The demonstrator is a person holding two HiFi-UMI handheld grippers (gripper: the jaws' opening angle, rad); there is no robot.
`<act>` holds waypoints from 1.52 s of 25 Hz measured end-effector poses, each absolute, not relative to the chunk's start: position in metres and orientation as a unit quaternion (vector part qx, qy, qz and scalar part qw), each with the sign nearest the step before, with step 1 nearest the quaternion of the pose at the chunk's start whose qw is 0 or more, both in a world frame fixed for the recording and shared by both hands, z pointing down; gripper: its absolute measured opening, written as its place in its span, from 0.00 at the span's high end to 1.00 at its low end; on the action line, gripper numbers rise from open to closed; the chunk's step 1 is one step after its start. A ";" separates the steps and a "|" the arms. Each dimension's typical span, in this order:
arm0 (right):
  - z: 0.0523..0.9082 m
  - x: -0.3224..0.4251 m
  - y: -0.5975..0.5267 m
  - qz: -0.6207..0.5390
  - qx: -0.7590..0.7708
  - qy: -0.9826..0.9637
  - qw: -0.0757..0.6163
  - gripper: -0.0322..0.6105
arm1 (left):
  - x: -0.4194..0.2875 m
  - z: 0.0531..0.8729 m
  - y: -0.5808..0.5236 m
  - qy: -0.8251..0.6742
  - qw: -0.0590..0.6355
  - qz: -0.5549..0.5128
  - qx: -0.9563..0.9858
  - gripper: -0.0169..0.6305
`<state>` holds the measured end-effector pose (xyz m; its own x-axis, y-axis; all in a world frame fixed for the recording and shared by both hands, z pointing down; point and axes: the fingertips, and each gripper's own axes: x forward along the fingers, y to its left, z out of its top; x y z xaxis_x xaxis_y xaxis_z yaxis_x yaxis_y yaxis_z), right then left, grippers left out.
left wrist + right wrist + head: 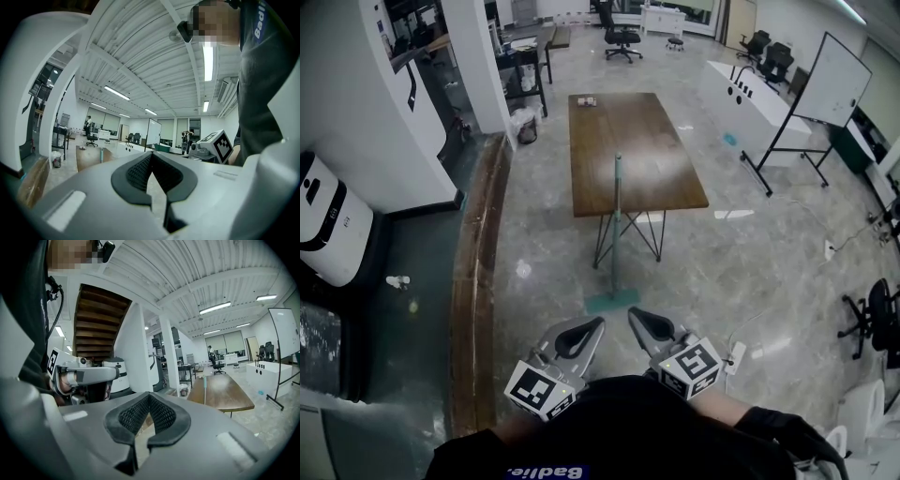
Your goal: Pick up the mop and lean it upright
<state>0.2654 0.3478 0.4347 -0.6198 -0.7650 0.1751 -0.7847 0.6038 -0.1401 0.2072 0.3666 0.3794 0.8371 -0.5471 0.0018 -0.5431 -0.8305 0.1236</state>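
One teal flat mop [617, 225] propped upright against one brown wooden table [637, 141]. Below, grey left gripper [592, 326] and grey right gripper [637, 317], jaws closed, empty.

Mop [617, 220] stands upright against the near edge of the table [642, 141], its head on the floor before the table legs. A small item [584, 101] sits on the table's far end. An office chair [621, 39] stands beyond the table. To the table's right is a counter [748, 92], with a whiteboard [827, 80] further right. To its left runs a floor strip [476, 272], and beyond that a machine [326, 220] by the wall. Left gripper [596, 324] and right gripper [636, 315] sit side by side, just short of the mop head.
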 end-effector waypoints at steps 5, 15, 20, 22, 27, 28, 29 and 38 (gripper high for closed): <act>0.436 0.253 0.345 0.107 0.438 -0.891 0.055 0.94 | 0.191 0.379 0.363 -0.282 0.063 -0.024 0.957 0.94; 0.434 0.203 0.332 0.099 0.444 -0.888 0.070 0.94 | 0.140 0.379 0.347 -0.272 0.063 -0.035 0.959 0.94; 0.437 0.188 0.332 0.101 0.460 -0.879 0.075 0.94 | 0.122 0.382 0.344 -0.260 0.068 -0.041 0.962 0.94; 0.438 0.181 0.333 0.105 0.466 -0.875 0.076 0.94 | 0.115 0.385 0.342 -0.257 0.070 -0.043 0.963 0.94; 0.441 0.175 0.329 0.111 0.474 -0.870 0.079 0.94 | 0.107 0.389 0.338 -0.252 0.078 -0.044 0.964 0.94; 0.443 0.176 0.328 0.109 0.475 -0.870 0.078 0.94 | 0.107 0.391 0.337 -0.252 0.081 -0.045 0.963 0.94; 0.444 0.177 0.327 0.109 0.476 -0.869 0.078 0.94 | 0.107 0.393 0.336 -0.251 0.083 -0.045 0.963 0.94; 0.457 0.186 0.296 0.123 0.467 -0.873 0.075 0.94 | 0.117 0.402 0.307 -0.261 0.089 -0.029 0.961 0.94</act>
<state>0.1862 0.2960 0.4567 -0.5532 -0.7961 0.2454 -0.8329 0.5341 -0.1448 0.1174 0.3068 0.4015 0.8616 -0.5074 -0.0084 -0.4972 -0.8473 0.1865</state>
